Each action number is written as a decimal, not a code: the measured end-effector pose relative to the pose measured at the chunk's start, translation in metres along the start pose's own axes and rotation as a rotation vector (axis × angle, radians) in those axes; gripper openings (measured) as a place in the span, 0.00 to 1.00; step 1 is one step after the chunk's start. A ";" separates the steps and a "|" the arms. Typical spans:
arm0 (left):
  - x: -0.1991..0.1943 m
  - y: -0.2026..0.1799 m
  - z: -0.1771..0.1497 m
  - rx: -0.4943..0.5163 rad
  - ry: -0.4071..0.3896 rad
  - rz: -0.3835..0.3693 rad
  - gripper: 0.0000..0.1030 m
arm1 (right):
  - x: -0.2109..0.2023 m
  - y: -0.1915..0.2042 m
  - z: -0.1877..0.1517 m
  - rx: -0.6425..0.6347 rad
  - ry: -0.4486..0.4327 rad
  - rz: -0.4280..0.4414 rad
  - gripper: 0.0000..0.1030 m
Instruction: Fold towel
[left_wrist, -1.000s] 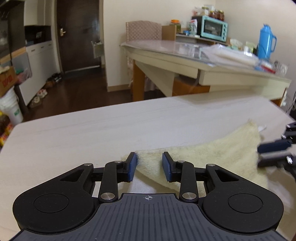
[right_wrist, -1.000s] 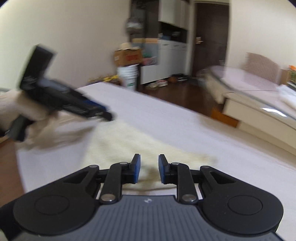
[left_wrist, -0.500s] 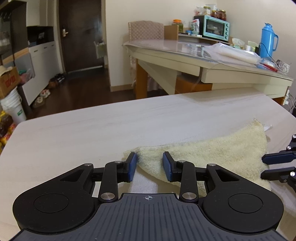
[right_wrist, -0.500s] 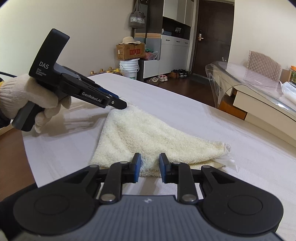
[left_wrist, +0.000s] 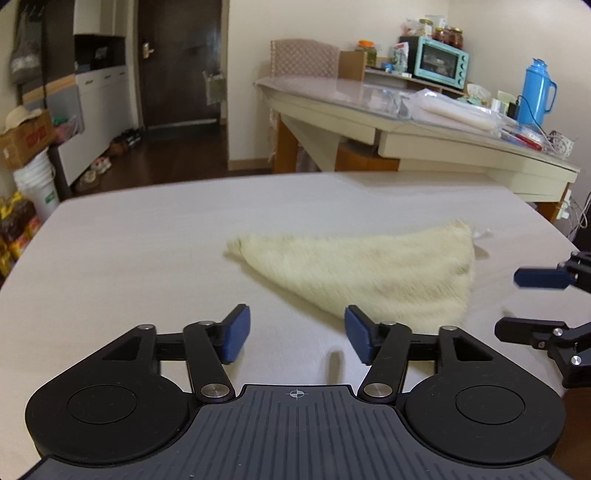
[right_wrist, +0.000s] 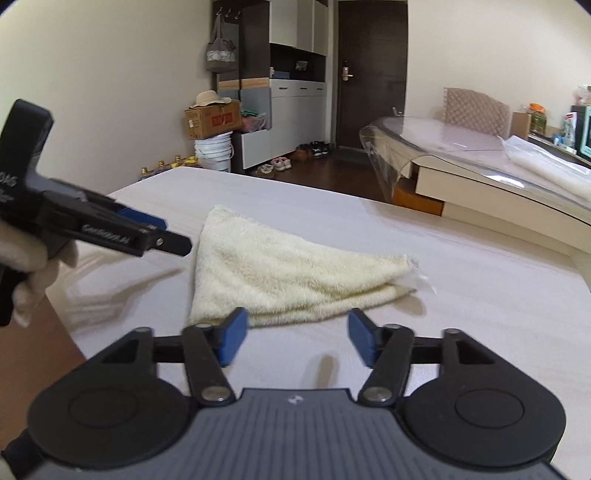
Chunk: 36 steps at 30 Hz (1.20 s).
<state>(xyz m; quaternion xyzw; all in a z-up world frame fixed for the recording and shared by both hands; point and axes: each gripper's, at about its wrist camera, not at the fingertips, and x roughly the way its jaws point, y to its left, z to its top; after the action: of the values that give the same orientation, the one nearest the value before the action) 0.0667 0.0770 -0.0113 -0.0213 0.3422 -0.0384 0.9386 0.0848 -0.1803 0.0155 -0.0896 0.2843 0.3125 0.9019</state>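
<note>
A cream towel (left_wrist: 369, 273) lies flat on the white table (left_wrist: 147, 258), folded into a triangle with a small label at its far right corner. My left gripper (left_wrist: 297, 338) hangs just short of the towel's near corner. Its jaws are opening and nothing is between them. My right gripper (left_wrist: 532, 304) shows at the right edge, also clear of the cloth. In the right wrist view the towel (right_wrist: 280, 273) lies just ahead of my right gripper (right_wrist: 295, 339), whose jaws are opening on nothing. A gloved hand (right_wrist: 33, 258) holds the left gripper (right_wrist: 166, 234) beside the towel's left corner.
The table's near-left edge (right_wrist: 74, 332) drops to a brown floor. Behind stands a second table (left_wrist: 406, 122) under clear plastic, with a teal oven (left_wrist: 439, 62) and a blue thermos (left_wrist: 535, 92). A cardboard box (right_wrist: 212, 120) on a white bucket (right_wrist: 214, 153) stands by the cabinets.
Both grippers have opened wide and drawn back from the towel's edge. The towel now lies released in front of them.
</note>
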 end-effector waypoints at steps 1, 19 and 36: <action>-0.003 -0.001 -0.003 -0.008 -0.001 -0.004 0.72 | -0.002 0.001 -0.001 0.003 -0.001 -0.004 0.74; -0.038 -0.020 -0.028 -0.032 -0.001 0.032 0.93 | -0.037 0.014 -0.013 0.047 -0.033 -0.099 1.00; -0.038 -0.022 -0.033 -0.041 -0.006 0.038 0.93 | -0.035 0.014 -0.012 0.049 -0.029 -0.098 1.00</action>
<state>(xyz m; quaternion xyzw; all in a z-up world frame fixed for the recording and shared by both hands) 0.0152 0.0583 -0.0110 -0.0344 0.3406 -0.0136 0.9395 0.0478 -0.1913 0.0260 -0.0766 0.2742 0.2620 0.9221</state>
